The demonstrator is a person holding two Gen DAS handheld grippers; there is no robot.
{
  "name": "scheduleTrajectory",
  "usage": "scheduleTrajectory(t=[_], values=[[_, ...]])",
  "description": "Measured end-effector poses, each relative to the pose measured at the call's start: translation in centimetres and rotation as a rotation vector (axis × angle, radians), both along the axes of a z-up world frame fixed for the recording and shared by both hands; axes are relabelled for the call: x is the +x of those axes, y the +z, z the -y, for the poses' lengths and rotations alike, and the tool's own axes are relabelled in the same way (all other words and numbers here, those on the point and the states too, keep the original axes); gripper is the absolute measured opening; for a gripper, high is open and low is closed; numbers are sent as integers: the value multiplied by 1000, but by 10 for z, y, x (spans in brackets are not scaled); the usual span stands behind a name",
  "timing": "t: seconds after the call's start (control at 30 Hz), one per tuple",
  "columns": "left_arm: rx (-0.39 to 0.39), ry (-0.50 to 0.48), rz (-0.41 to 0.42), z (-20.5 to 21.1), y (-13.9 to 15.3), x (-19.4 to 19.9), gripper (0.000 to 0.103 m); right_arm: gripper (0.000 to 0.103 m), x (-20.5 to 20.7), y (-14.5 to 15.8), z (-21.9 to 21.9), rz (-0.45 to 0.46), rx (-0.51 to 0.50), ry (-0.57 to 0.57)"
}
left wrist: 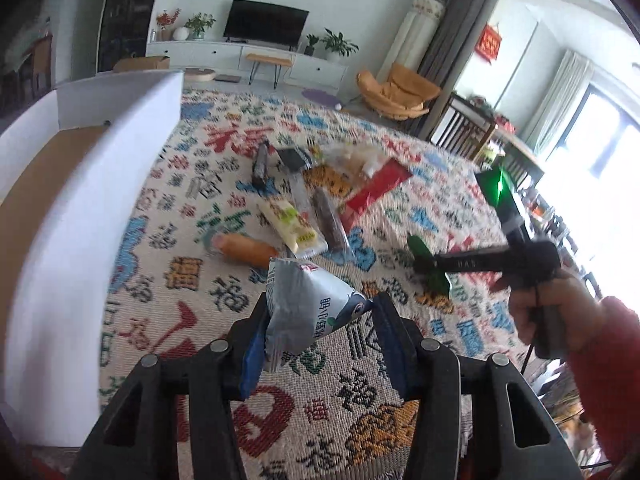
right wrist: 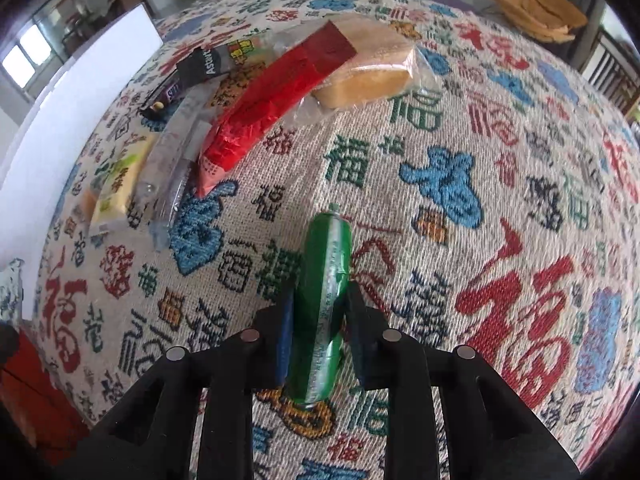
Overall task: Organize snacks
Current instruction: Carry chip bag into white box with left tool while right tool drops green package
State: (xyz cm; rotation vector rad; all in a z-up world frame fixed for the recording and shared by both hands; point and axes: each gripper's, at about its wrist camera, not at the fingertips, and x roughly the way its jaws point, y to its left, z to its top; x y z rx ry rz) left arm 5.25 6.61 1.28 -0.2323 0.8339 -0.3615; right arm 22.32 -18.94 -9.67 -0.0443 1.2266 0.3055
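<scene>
Patterned cloth (right wrist: pixel 460 128); green packet (right wrist: pixel 324 280) between right fingers (right wrist: pixel 286 332).

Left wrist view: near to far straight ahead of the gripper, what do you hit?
Silver snack packet clamped in the left gripper → orange sausage → yellow-green packet → black packet → TV.

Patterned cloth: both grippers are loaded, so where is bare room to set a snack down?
Free: the patterned cloth right of the green packet. Crowded: the pile around the red packet and wrapped cake, toward the white box.

Both wrist views low over tablecloth (left wrist: pixel 320 400)
</scene>
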Motion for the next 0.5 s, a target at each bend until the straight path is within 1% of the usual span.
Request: scheduleTrajectory(t=[0.03, 0.1, 0.2, 0.27, 0.33, 0.4, 0.43, 0.5], values=[[-12, 11, 2, -8, 7, -2, 49, 23, -2, 2, 5, -14, 22, -7], [-34, 37, 4, -28, 23, -5, 49, 23, -11, 13, 11, -10, 72, -20], [-42, 99, 32, -69, 50, -10, 49, 23, -24, 42, 9, -13, 215, -18], [-33, 157, 50, -101, 68, -11, 49, 23, -31, 71, -9, -2, 320, 19], [-6, 236, 63, -138, 81, -9, 49, 23, -35, 105, -43, 23, 408, 82], [48, 327, 61, -174, 89, -5, 49, 23, -38, 139, -85, 43, 497, 161], [68, 366, 53, -189, 90, -2, 49, 23, -40, 158, -115, 57, 540, 212], [113, 441, 25, -218, 87, 3, 50, 23, -48, 185, -165, 84, 593, 307]])
